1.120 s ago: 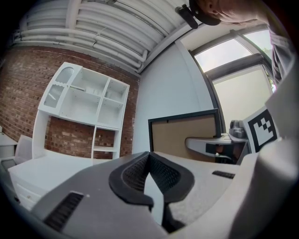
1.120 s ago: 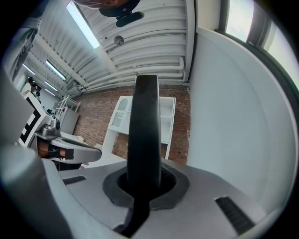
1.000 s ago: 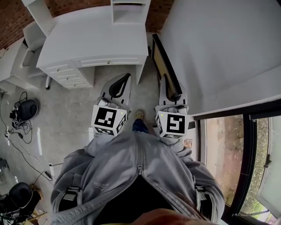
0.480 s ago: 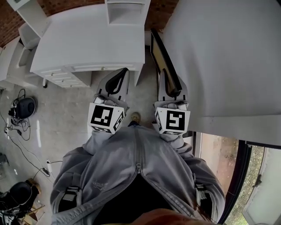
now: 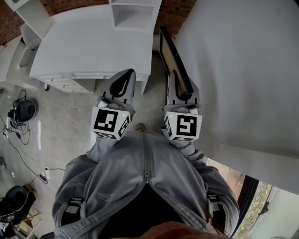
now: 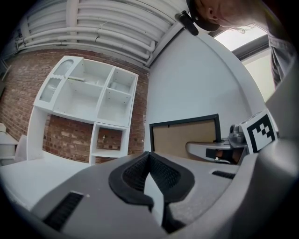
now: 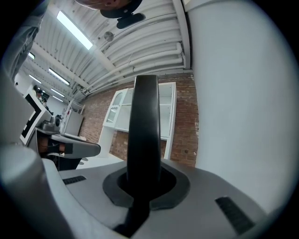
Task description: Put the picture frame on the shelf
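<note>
The picture frame (image 5: pixel 169 53) is black-edged with a brown backing and stands on edge, pointing away from me beside the white wall. My right gripper (image 5: pixel 180 87) is shut on its near edge. In the right gripper view the frame's dark edge (image 7: pixel 145 135) rises straight up from between the jaws of the right gripper (image 7: pixel 145 179). My left gripper (image 5: pixel 126 80) hangs shut and empty to the frame's left. The left gripper view shows the left gripper (image 6: pixel 150 161), with the frame's brown back (image 6: pixel 186 136) to its right. The white shelf unit (image 5: pixel 134 14) (image 6: pixel 96 100) stands on the desk ahead.
A white desk with drawers (image 5: pixel 88 44) fills the space ahead on the left. A large white wall (image 5: pixel 243 70) runs along the right. Cables and dark gear (image 5: pixel 21 109) lie on the concrete floor at the left. A window (image 5: pixel 254 205) shows at the lower right.
The view has shifted forward: the desk and shelf sit nearer, and the window has slid away to the lower right. Both grippers keep their hold and spacing.
</note>
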`<state>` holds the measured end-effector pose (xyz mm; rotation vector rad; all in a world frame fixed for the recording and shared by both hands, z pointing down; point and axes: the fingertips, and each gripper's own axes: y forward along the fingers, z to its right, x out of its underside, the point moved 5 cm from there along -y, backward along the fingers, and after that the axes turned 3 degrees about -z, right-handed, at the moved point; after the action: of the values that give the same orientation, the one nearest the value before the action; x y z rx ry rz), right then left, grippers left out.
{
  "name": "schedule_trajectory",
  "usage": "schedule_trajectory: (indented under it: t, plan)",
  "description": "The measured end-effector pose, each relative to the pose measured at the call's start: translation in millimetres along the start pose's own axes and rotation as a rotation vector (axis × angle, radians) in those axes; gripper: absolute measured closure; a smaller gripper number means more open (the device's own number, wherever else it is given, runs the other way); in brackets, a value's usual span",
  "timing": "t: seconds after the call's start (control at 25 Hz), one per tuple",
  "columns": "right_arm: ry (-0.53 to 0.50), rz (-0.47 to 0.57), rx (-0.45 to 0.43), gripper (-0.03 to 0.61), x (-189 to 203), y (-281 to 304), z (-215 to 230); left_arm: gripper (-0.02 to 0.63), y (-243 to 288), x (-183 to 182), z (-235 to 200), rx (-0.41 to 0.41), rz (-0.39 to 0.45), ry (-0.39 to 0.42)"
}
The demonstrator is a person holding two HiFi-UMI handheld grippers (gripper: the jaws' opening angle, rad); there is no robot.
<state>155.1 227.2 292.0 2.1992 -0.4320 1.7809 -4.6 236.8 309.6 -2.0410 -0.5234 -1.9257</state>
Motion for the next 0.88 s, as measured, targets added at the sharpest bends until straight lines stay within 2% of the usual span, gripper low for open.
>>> schedule_trajectory:
  t: [0.52, 0.88]
  plan:
    - [0.026, 0.001, -0.002, 0.544, 10, 18, 17, 0.606, 22, 1, -6, -0.016, -0.016, 0.011]
    - [0.006, -0.009, 0.006, 0.545, 10, 61, 17, 0.606, 56, 0, -39, 0.003, -0.004, 0.0]
